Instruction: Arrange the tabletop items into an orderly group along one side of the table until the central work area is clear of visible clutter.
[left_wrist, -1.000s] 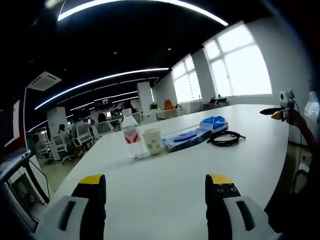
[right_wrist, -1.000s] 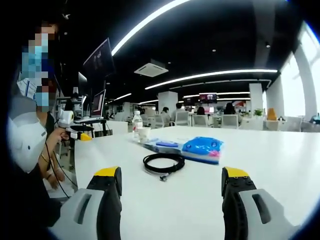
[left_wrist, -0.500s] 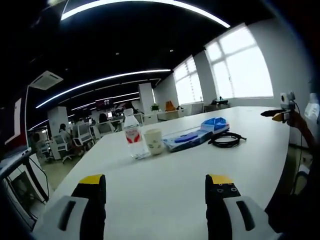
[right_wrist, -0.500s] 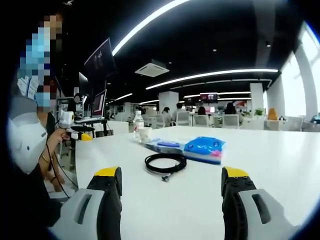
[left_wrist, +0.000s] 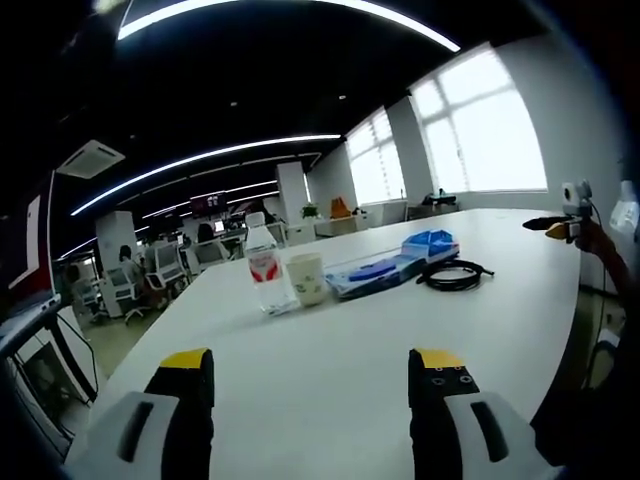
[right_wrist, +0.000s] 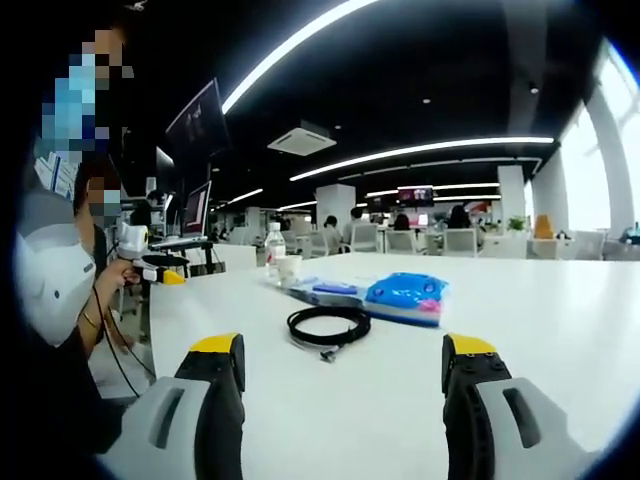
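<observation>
On the long white table (left_wrist: 330, 340) stand a clear water bottle (left_wrist: 263, 270) with a red label and a pale paper cup (left_wrist: 307, 281) beside it. Behind them lie a flat blue packet (left_wrist: 372, 273), a blue bag (left_wrist: 430, 243) and a coiled black cable (left_wrist: 452, 275). My left gripper (left_wrist: 310, 365) is open and well short of the bottle. From the other end, my right gripper (right_wrist: 343, 350) is open, with the cable (right_wrist: 328, 325) just beyond it, then the blue bag (right_wrist: 405, 293), the cup (right_wrist: 289, 269) and the bottle (right_wrist: 274, 248). The other gripper (right_wrist: 150, 264) shows at far left there.
The table's edge runs along the right in the left gripper view, where a hand holds the other gripper (left_wrist: 562, 220). A person's body (right_wrist: 60, 300) stands close at the left of the right gripper view. Office chairs (left_wrist: 165, 265), desks and monitors (right_wrist: 200, 130) fill the room behind.
None beyond slight camera shifts; the items on the table and both open grippers stay as they were.
</observation>
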